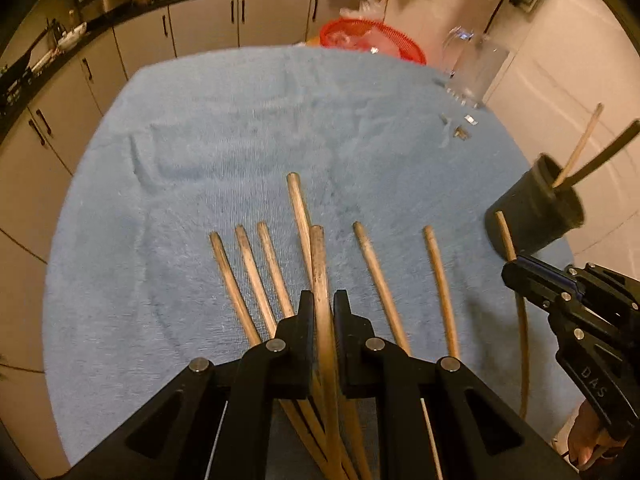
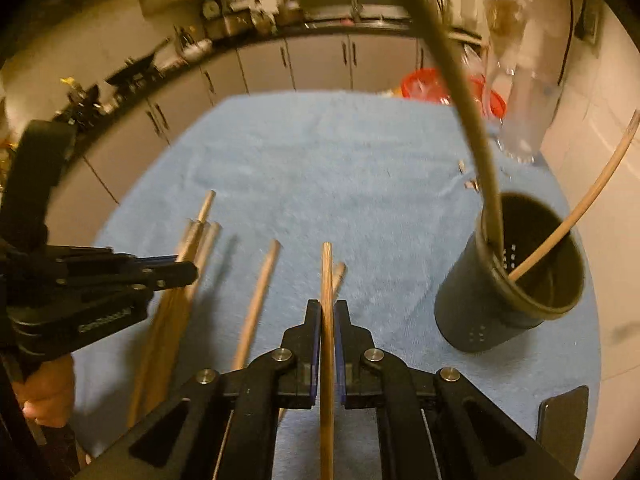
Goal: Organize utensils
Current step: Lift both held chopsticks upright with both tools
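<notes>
Several wooden chopsticks (image 1: 248, 272) lie side by side on a blue towel (image 1: 240, 140). My left gripper (image 1: 324, 306) is shut on one chopstick (image 1: 319, 256), which points away between the jaws. Off to the right, my right gripper (image 1: 514, 270) pinches another chopstick (image 1: 522, 340). The right wrist view shows the right gripper (image 2: 327, 312) shut on that thin chopstick (image 2: 327, 272), lifted above the towel. A black perforated holder (image 2: 508, 300) stands tilted to its right with two sticks in it. The left gripper (image 2: 188, 272) is at the left, over the pile of chopsticks (image 2: 172, 320).
A red basket (image 1: 372, 40) and a clear glass jug (image 1: 476, 68) stand at the towel's far edge. Small metal bits (image 1: 460, 132) lie near the jug. A dark flat object (image 2: 564, 412) sits at the towel's near right edge. Kitchen cabinets (image 1: 200, 28) run behind the table.
</notes>
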Available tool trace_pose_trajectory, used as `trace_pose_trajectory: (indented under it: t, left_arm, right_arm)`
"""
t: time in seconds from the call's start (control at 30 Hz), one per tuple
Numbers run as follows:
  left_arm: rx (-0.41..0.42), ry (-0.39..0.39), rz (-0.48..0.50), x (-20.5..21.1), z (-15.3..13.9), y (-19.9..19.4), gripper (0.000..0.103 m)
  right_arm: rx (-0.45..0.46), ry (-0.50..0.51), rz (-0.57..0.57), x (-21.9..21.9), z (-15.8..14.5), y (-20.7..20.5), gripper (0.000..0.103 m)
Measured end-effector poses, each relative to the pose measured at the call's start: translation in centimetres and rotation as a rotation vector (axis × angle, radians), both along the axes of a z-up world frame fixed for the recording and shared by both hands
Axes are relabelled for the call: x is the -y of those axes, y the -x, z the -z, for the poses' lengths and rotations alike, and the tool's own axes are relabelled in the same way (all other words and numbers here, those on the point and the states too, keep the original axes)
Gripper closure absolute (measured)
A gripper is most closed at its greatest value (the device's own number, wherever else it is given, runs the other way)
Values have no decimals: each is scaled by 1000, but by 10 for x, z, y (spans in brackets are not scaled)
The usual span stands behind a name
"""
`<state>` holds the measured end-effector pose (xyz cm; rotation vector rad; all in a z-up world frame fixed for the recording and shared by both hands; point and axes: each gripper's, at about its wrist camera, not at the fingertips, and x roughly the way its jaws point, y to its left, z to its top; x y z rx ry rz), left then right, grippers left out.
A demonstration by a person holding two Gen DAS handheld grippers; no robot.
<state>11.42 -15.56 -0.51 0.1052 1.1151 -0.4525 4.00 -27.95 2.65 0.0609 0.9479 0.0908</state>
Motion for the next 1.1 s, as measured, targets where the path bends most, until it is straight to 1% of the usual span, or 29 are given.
trace_pose_trajectory:
  t: [0.07,0.13,0.2,0.3,0.53,0.7,0.8,0.93,1.1]
  left_arm:
    - [2,-11,-2,-1,-2,2,93]
    - [-12,-24,-8,-4,1,1,93]
    - [-44,-33,-22,-8,10,-3,93]
    - [-61,-49,-47,-14,20,-6,92]
    - [-99,-15,-86,-36,24,-12,92]
    - [-110,-9,-96,-44,26,-12,92]
    - [-99,-7,-105,-47,26,-13,94]
    - [-92,10,-130,-66,23,-7,94]
    - [-102,19,-190,-103,29,-3,94]
  right_arm:
    - [11,0,-11,-2,-2,3,96]
    - [2,-4,-11,-3,2,3,96]
    - [-15,-21,-9,-2,8,3,96]
    - [-21,-25,-2,-5,16,-2,96]
    - [-17,-30,-3,-5,22,-4,96]
    - [-22,-36,-2,-4,24,-2,97]
    - [-23,-42,0,-4,24,-2,97]
    - [-23,-46,-1,-4,24,-2,96]
    - [-36,-43,-3,-5,28,-6,97]
